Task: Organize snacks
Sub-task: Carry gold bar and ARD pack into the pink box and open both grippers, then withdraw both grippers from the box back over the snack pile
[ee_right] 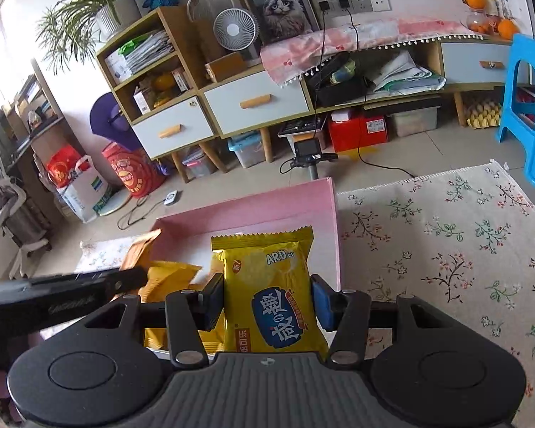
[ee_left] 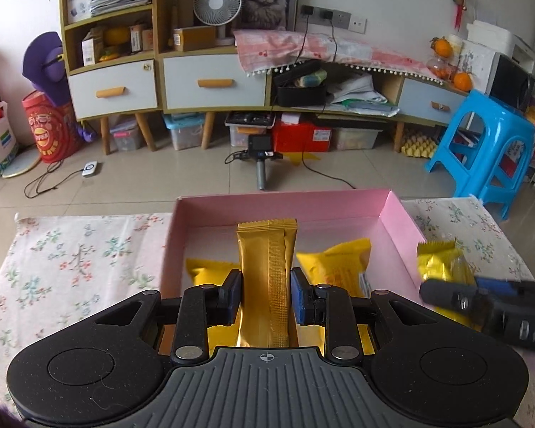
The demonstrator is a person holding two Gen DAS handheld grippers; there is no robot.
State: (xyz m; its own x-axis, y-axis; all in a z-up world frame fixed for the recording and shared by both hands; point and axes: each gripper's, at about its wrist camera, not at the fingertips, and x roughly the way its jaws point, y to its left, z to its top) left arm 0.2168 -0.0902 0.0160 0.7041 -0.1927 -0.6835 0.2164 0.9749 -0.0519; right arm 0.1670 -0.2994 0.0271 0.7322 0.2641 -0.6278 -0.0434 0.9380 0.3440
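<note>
My left gripper (ee_left: 266, 294) clamped on a long gold foil snack bar (ee_left: 266, 278) pointing away over the shallow pink cardboard box (ee_left: 281, 201), my right gripper (ee_right: 266, 301) clamped on a yellow cracker packet (ee_right: 274, 292), its printed front visible only in the right wrist view

Gold stick pack (ee_left: 267, 278): long, narrow, back seam up, clamped between left gripper (ee_left: 265, 294) fingers, pointing into pink box (ee_left: 397, 221). Yellow snack bag (ee_right: 271, 296): blue label, face up, clamped by right gripper (ee_right: 267, 301) over box's near right corner. Two yellow packets (ee_left: 339, 267) lying flat inside box.
</note>
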